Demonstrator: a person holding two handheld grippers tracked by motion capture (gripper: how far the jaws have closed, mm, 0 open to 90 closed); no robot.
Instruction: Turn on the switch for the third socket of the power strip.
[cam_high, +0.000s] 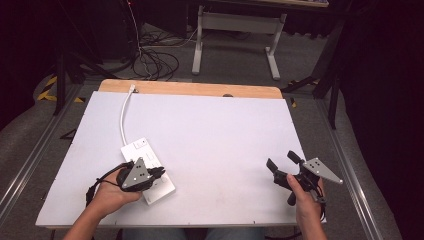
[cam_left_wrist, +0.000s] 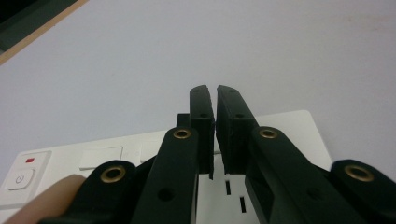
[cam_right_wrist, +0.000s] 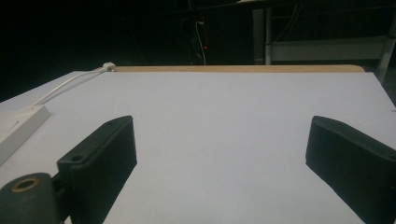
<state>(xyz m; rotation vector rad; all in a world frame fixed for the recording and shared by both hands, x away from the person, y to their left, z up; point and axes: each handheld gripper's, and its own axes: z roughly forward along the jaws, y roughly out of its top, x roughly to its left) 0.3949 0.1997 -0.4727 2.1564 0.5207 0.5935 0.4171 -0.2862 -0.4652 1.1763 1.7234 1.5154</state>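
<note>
The white plastic power strip (cam_high: 148, 170), a flat oblong block with a white cable (cam_high: 123, 116) running from its far end toward the far edge of the table, is found directly beneath the left gripper (cam_high: 159, 172). Its long axis is set on a diagonal, from the far left down to the near right of that gripper, and the left gripper is held over the near half.

In the left gripper view the two black jaws are seen pressed almost together with nothing between them, their tips pointing down at the socket slots (cam_left_wrist: 234, 195) of the strip; the rocker switch with a red mark (cam_left_wrist: 21, 175) lies off to the left of the jaws.

The right gripper (cam_high: 283, 164) is held well apart from the strip, to its right, jaws spread wide over bare white tabletop (cam_right_wrist: 224, 121). The left hand (cam_high: 111, 196) is therefore judged the nearer one, and any coming move on the strip is likely to be a short downward one along the jaws' own line.
</note>
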